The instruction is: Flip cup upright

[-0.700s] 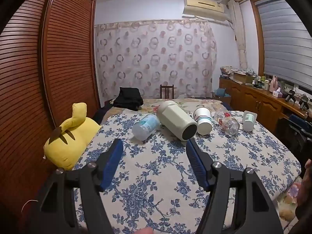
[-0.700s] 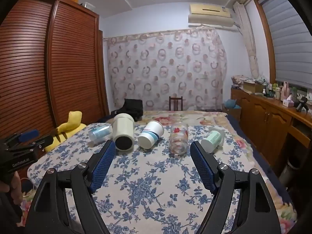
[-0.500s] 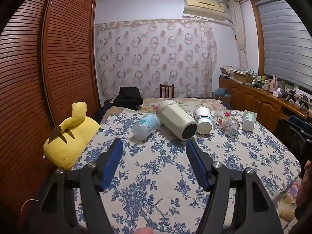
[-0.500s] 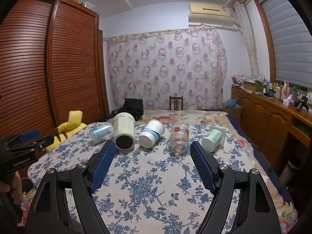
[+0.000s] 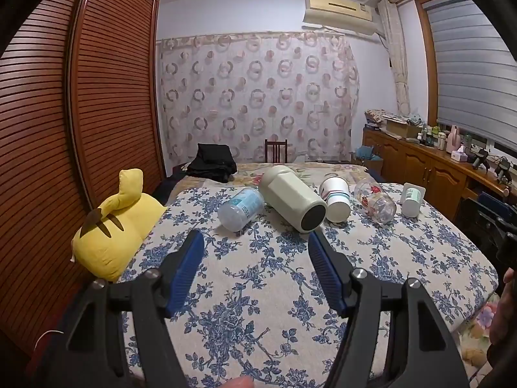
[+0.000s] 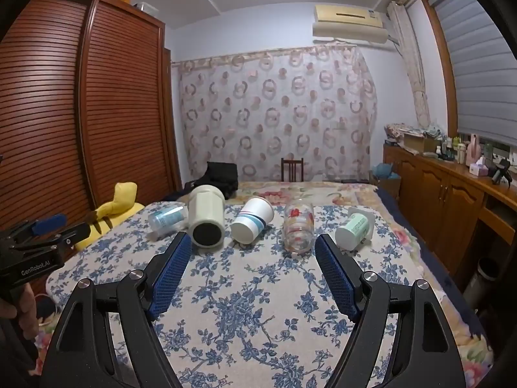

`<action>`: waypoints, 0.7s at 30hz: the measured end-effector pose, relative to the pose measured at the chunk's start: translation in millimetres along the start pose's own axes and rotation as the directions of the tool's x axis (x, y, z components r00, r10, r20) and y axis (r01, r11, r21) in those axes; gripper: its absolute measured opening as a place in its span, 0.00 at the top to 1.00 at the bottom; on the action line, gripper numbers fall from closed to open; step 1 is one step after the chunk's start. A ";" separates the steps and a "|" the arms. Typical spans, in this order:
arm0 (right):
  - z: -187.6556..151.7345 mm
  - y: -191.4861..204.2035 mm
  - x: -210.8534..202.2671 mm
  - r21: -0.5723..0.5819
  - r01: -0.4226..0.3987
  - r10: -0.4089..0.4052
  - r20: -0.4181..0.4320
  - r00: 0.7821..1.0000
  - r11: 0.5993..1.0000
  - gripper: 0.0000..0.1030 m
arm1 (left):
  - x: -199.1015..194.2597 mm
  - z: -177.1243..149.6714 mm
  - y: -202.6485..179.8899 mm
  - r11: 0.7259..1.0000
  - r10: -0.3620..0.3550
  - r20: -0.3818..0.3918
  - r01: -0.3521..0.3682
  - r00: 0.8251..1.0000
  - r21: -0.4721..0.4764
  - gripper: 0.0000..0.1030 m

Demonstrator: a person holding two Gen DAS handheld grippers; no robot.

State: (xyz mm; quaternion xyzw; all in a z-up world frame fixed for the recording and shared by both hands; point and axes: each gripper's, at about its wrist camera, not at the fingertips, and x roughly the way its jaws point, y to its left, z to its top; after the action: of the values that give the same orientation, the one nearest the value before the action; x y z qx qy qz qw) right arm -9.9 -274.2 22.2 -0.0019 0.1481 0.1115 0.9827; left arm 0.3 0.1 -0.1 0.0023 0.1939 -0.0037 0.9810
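Several cups lie on their sides in a row on the blue-flowered bedspread (image 6: 258,307): a clear plastic cup with a blue label (image 6: 168,218), a big pale green tumbler (image 6: 206,215), a white paper cup with blue stripes (image 6: 252,224), a clear glass with red flowers (image 6: 299,226) and a small white cup with a green label (image 6: 353,229). In the left wrist view the tumbler (image 5: 292,202) and the clear cup (image 5: 240,208) lie nearest. My left gripper (image 5: 255,239) is open and empty, short of them. My right gripper (image 6: 252,242) is open and empty, short of the row.
A yellow plush toy (image 5: 119,223) lies at the bed's left edge beside the wooden wardrobe doors (image 5: 97,97). A wooden sideboard (image 6: 452,200) with small items runs along the right wall. A black bag (image 5: 213,163) and a chair (image 5: 276,150) are at the bed's far end.
The right gripper view has crept slightly closer to the row of cups. The left gripper has hardly moved. Both stay open.
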 end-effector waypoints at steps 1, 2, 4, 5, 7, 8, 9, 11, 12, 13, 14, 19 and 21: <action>0.0 0.2 -0.1 0.000 0.000 0.000 0.000 1.000 1.000 0.22 | -0.1 0.0 0.0 1.000 0.001 0.000 -0.001 1.000 0.000 0.35; 0.0 0.1 0.1 0.000 -0.001 0.001 -0.001 1.000 1.000 0.22 | 0.0 0.0 0.0 1.000 0.001 0.000 -0.001 1.000 0.000 0.35; -0.1 0.3 -0.1 0.000 0.001 -0.001 -0.001 1.000 1.000 0.22 | 0.0 -0.1 -0.1 1.000 0.002 0.001 -0.002 1.000 0.000 0.35; 0.0 0.0 -0.2 0.001 0.000 0.000 0.000 1.000 1.000 0.22 | 0.1 0.0 -0.1 1.000 0.001 0.000 -0.001 1.000 0.000 0.35; 0.0 0.3 -0.1 0.001 -0.001 0.001 -0.002 1.000 1.000 0.22 | -0.1 0.0 0.0 1.000 0.001 0.000 -0.001 1.000 0.000 0.35; -0.1 0.3 -0.1 0.001 0.000 0.000 -0.002 1.000 1.000 0.22 | 0.0 0.0 -0.1 1.000 0.001 0.000 -0.001 1.000 0.000 0.35; 0.2 0.1 -0.2 0.002 0.000 0.000 -0.001 1.000 1.000 0.22 | -0.1 0.0 0.0 1.000 0.001 0.000 -0.001 1.000 0.000 0.35; 0.6 0.1 -0.3 0.001 0.000 0.000 -0.001 1.000 1.000 0.22 | 0.0 0.0 -0.1 1.000 0.001 0.000 -0.001 1.000 -0.001 0.35; 0.8 0.4 -0.7 0.000 0.001 -0.001 0.001 1.000 1.000 0.22 | 0.0 0.1 -0.2 1.000 0.001 0.000 -0.001 1.000 0.000 0.35; 1.0 0.4 -0.6 -0.002 0.003 -0.003 0.003 1.000 1.000 0.22 | 0.0 0.0 -0.1 1.000 0.001 0.000 -0.001 1.000 0.000 0.35; 1.2 -0.1 -0.2 -0.001 0.002 -0.002 0.001 1.000 1.000 0.22 | -0.1 0.0 -0.1 1.000 0.002 0.000 -0.002 1.000 0.000 0.35; -1.3 -0.1 -0.8 0.000 0.002 -0.002 0.001 1.000 1.000 0.22 | 0.1 0.0 -0.1 1.000 0.001 -0.001 -0.001 1.000 -0.001 0.35; -1.0 0.0 -0.8 0.000 0.001 -0.001 0.000 1.000 1.000 0.22 | -0.2 0.0 -0.2 1.000 0.002 0.000 -0.002 1.000 0.000 0.35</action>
State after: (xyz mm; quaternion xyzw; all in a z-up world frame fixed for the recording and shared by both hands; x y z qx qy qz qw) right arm -10.9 -274.4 21.4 -0.0019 0.1480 0.1108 0.9827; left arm 0.1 -0.1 0.0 0.0026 0.1937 -0.0027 0.9810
